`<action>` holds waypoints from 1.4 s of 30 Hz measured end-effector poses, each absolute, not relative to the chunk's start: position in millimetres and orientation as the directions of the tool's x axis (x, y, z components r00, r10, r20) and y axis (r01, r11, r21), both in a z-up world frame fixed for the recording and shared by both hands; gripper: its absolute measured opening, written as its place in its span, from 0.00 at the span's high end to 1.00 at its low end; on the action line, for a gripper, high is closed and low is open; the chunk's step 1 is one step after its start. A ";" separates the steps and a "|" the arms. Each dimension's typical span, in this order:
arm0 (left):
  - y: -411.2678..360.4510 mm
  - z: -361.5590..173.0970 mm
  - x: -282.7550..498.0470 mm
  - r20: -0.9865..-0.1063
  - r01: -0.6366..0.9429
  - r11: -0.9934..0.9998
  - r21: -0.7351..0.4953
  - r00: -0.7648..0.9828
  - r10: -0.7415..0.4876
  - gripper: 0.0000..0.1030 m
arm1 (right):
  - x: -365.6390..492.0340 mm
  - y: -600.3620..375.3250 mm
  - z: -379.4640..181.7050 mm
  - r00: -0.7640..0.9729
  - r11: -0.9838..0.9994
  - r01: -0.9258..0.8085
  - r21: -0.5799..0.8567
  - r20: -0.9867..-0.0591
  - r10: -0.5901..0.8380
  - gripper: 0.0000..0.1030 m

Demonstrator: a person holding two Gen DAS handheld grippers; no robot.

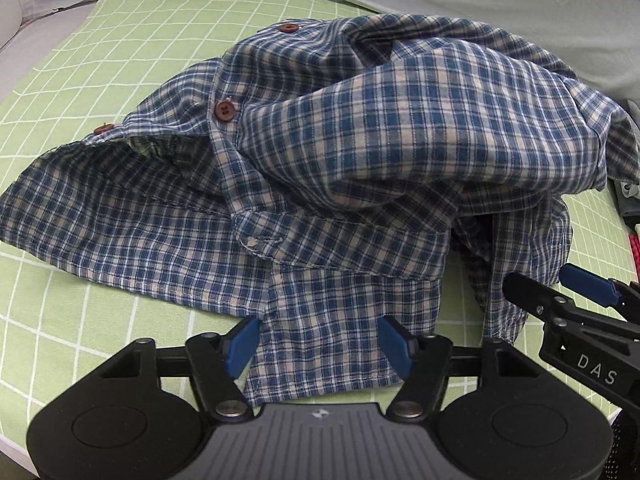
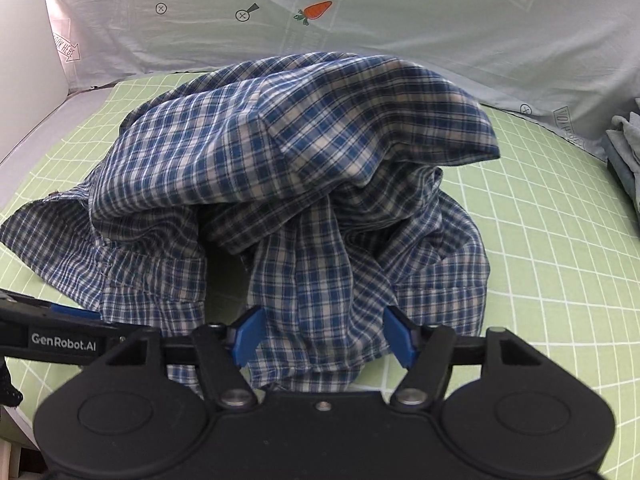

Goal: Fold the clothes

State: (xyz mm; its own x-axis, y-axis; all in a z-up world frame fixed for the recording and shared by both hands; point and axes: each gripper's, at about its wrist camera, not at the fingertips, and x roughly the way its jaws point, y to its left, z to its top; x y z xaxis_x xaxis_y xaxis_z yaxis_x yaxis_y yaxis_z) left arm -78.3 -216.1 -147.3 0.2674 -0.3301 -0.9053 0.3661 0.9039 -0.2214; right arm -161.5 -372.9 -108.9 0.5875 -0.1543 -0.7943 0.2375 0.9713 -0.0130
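The left gripper [image 1: 320, 344] is standing with its blue fingers [image 1: 242, 342] spread wide, and a flap of the plaid shirt [image 1: 360, 152] is lying between them, running back under the gripper body. The pads are not pressing the cloth; it is simply passing through the gap. The right gripper [image 2: 324, 340] is sitting the same way, its fingers [image 2: 250, 334] wide apart with a hanging fold of the same shirt draped between them.

Just beyond both sets of fingers the shirt is heaped in a loose mound, a sleeve or panel flopped over the top, the button placket [image 1: 224, 110] with its brown buttons showing off to the left of the left fingers. Around the mound the green grid mat [image 1: 80, 60] is lying flat, with a pale printed sheet [image 2: 360, 20] rising behind it. Far to the right of the right fingers, some other greyish clothes [image 2: 626, 148] are resting at the mat's edge.

The shirt is lying crumpled, not folded. To handle it well, each gripper would be closing on a single layer at a true edge or seam, not on a bunched wad, since thin woven cloth slips and doubles easily. Then both would be lifting and drawing apart evenly so the mound opens flat, keeping the grippers from crowding each other, as they are sitting close together.
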 end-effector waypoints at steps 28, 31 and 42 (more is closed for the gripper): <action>-290.5 -31.2 110.9 -0.671 0.270 0.927 -0.260 0.640 -0.374 0.98 | -50.2 -564.5 -18.0 0.755 0.870 0.491 0.039 -0.517 -0.403 1.00; -311.2 -42.8 144.5 -0.689 0.255 0.936 -0.243 0.634 -0.352 0.97 | -33.6 -579.4 -28.5 0.731 0.860 0.510 0.029 -0.542 -0.415 0.98; -279.0 -47.8 149.9 -0.696 0.159 0.956 -0.247 0.657 -0.289 0.62 | -28.6 -553.1 -74.2 0.661 0.867 0.493 0.065 -0.676 -0.325 0.76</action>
